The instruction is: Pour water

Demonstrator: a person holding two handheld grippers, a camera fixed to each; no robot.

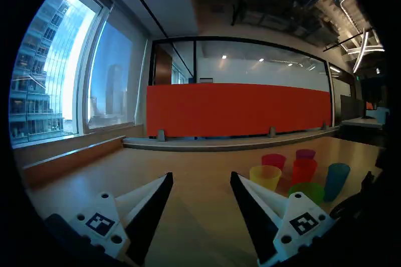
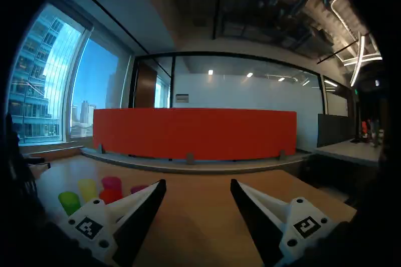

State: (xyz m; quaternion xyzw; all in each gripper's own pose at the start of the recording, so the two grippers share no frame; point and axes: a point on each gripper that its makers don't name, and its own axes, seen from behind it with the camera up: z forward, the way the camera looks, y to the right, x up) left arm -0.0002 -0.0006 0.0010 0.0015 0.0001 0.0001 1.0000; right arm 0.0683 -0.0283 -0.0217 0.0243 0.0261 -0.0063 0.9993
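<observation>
Several coloured plastic cups stand together on the wooden table. In the left gripper view they sit to the right: a yellow cup (image 1: 265, 176), a red cup (image 1: 273, 161), an orange cup (image 1: 304, 170), a purple cup (image 1: 306, 154), a blue cup (image 1: 336, 181) and a green cup (image 1: 307, 191). My left gripper (image 1: 201, 181) is open above the table, to the left of the cups. In the right gripper view the green cup (image 2: 69, 201), the yellow cup (image 2: 87, 189) and a pink cup (image 2: 112, 184) stand at lower left, partly behind a finger. My right gripper (image 2: 198, 187) is open, holding nothing.
An orange divider panel (image 1: 235, 109) runs along the table's far edge, with a glass wall behind it. Large windows (image 1: 55, 81) line the left side. Another desk (image 2: 351, 149) stands at the far right. The wooden table top (image 2: 200, 212) stretches ahead of both grippers.
</observation>
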